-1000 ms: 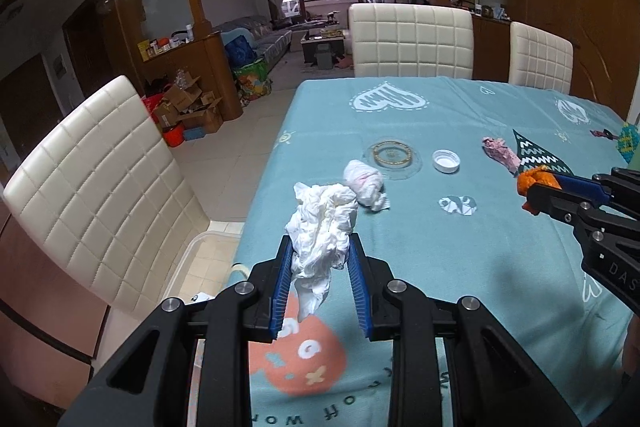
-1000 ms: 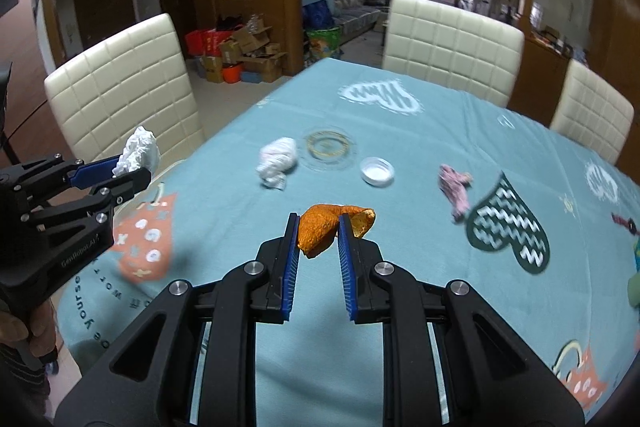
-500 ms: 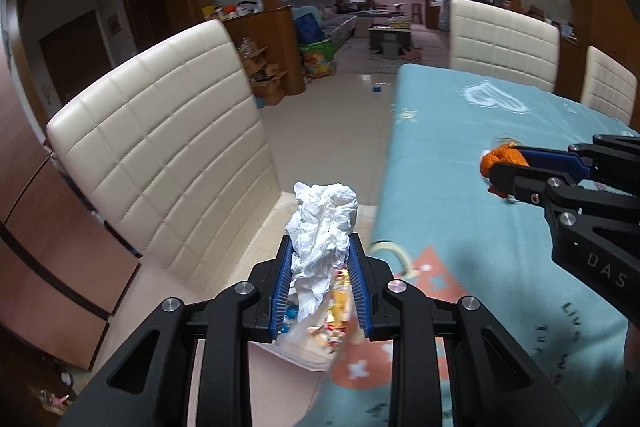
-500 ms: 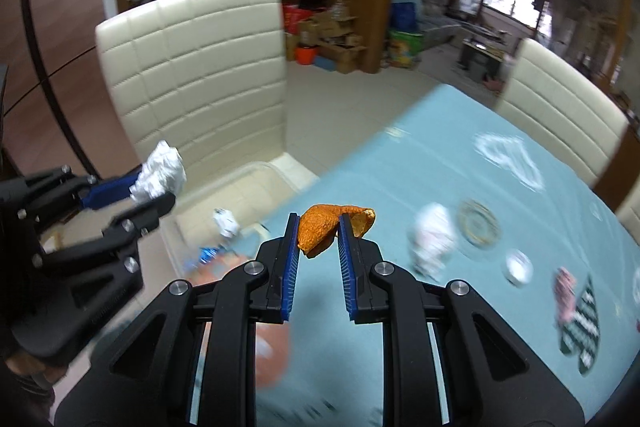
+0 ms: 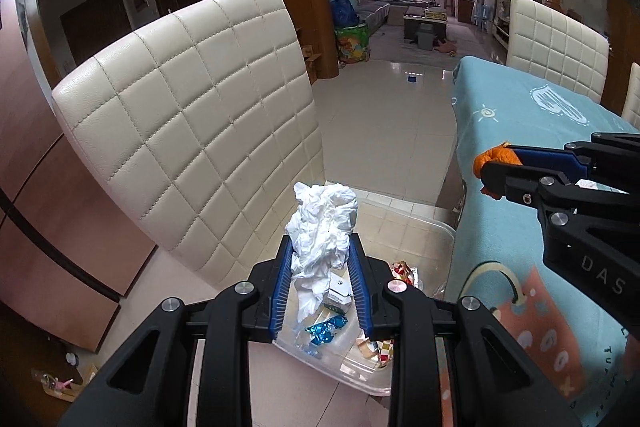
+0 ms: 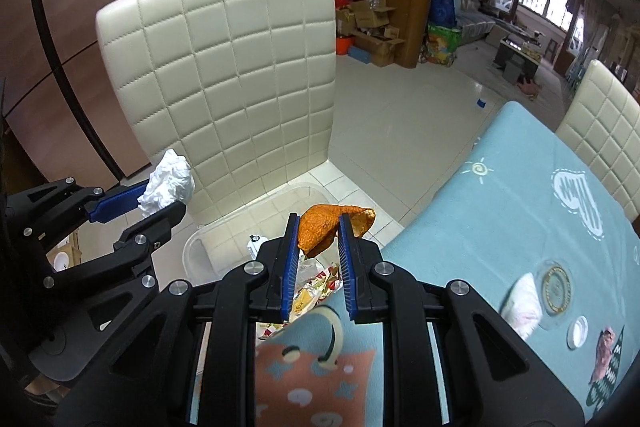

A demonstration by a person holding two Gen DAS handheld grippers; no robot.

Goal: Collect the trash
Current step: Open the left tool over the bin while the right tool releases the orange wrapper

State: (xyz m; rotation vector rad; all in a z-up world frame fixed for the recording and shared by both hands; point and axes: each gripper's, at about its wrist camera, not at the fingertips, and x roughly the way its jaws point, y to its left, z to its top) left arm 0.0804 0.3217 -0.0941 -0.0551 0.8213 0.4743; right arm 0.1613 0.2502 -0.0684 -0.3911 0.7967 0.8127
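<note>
My left gripper (image 5: 320,247) is shut on a crumpled white tissue (image 5: 322,223) and holds it above a clear plastic bin (image 5: 436,227) on the floor beside the table. The bin holds several wrappers (image 5: 328,327). My right gripper (image 6: 319,227) is shut on an orange peel (image 6: 320,229) over the table's corner, above the bin's (image 6: 196,247) near edge. The left gripper (image 6: 160,203) with the tissue (image 6: 168,183) shows at the left of the right wrist view. The right gripper (image 5: 492,171) with the peel (image 5: 498,157) shows at the right of the left wrist view.
A cream quilted chair (image 5: 192,123) stands right behind the bin. The table with a blue cloth (image 6: 500,207) is to the right; on it lie a pink-stained tissue (image 6: 522,301), a glass coaster (image 6: 556,291), a white cap (image 6: 578,331) and a pink scrap (image 6: 604,351).
Both grippers have swung left off the table, still holding the tissue and the peel. They now hang over the bin by the chair.
</note>
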